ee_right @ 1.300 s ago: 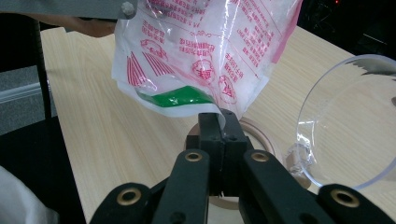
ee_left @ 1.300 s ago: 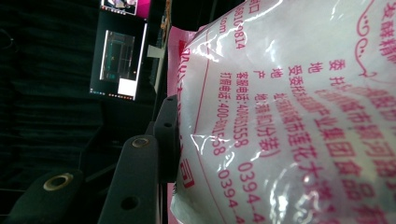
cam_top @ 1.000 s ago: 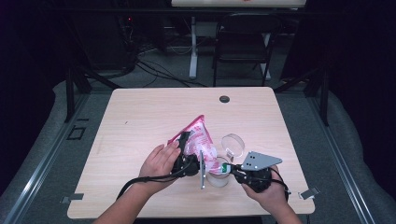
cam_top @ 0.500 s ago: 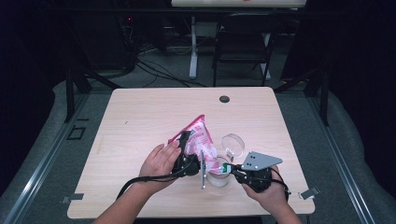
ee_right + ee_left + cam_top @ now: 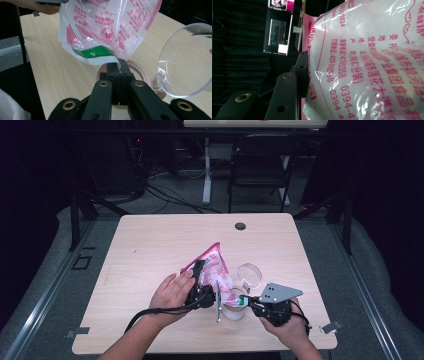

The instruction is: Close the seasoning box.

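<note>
A pink-and-white printed plastic bag (image 5: 216, 265) is held tilted over a clear glass jar (image 5: 233, 313) near the table's front edge. My left gripper (image 5: 203, 273) is shut on the bag's side; in the left gripper view one black finger (image 5: 301, 67) presses into the bag (image 5: 367, 65) and the other is hidden behind it. My right gripper (image 5: 246, 301) comes in from the right with its jaws together, pinching the bag's lower corner (image 5: 110, 58) at the tips (image 5: 117, 67). Just behind them sits the jar's wooden rim (image 5: 141, 71). The jar's clear round lid (image 5: 249, 275) (image 5: 187, 62) stands swung back beside it.
The light wooden table (image 5: 150, 245) has a dark cable hole (image 5: 240, 226) at its far middle. A black chair (image 5: 260, 165) and cables stand on the floor beyond the table. A lit monitor (image 5: 278, 35) shows in the dark background.
</note>
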{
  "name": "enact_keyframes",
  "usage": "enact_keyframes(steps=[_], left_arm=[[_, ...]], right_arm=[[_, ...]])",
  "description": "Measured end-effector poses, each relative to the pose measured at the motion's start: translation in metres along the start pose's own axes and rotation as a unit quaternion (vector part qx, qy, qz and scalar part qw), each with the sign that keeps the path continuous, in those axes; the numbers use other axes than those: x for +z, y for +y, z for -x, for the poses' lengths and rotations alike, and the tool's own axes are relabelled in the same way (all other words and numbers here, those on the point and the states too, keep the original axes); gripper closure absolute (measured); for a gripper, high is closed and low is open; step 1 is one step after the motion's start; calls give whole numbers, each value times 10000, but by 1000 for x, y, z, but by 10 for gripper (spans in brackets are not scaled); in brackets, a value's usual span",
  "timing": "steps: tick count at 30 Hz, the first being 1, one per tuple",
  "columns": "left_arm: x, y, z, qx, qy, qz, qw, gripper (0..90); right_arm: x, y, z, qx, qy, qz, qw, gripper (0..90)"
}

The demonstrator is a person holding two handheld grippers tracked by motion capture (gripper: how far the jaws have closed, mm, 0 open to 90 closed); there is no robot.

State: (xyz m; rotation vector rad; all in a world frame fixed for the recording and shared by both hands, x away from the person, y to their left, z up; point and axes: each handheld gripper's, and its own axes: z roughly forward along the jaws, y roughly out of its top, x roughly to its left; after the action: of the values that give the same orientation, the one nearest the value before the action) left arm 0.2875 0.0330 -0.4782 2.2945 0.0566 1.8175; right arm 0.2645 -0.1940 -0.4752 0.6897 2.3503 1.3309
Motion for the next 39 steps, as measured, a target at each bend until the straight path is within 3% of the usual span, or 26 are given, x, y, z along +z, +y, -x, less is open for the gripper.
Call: enact_keyframes(steps=[39], left_arm=[[0, 4, -3, 25, 73, 59, 10000, 621]], right_arm=[[0, -2, 1, 25, -40, -20, 10000, 900]])
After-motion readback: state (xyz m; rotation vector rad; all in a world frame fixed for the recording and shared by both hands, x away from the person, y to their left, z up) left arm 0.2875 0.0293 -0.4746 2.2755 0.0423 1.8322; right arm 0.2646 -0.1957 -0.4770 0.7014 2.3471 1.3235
